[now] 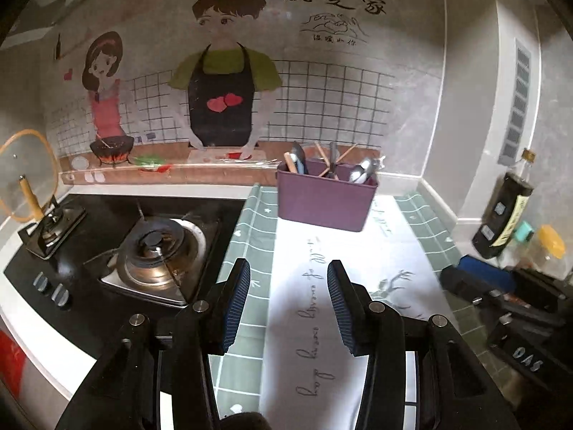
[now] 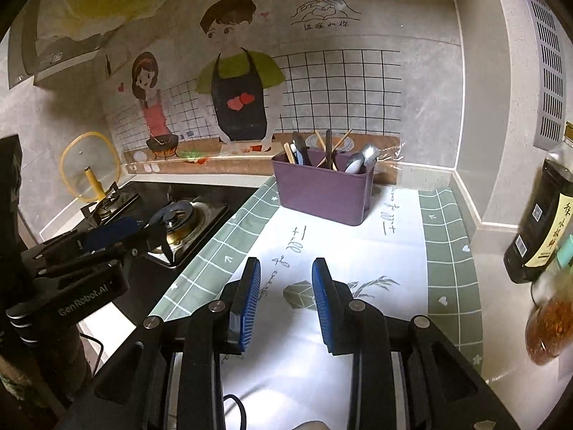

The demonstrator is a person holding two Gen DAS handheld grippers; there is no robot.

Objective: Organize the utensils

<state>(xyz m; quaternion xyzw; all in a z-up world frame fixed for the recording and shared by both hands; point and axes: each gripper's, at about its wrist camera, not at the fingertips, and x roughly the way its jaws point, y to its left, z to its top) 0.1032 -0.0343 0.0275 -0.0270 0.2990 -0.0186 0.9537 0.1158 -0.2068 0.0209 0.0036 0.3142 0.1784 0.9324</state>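
Counter mat [image 2: 358, 251] lies bare (edge to edge) before purple caddy [image 2: 322, 193].

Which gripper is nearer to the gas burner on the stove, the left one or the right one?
Left. The left gripper hangs open beside the gas burner, at the stove's edge. The right gripper, also open and empty, is farther along the mat, away from the stove.

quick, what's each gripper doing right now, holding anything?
Left gripper: open, empty.
Right gripper: open, empty.
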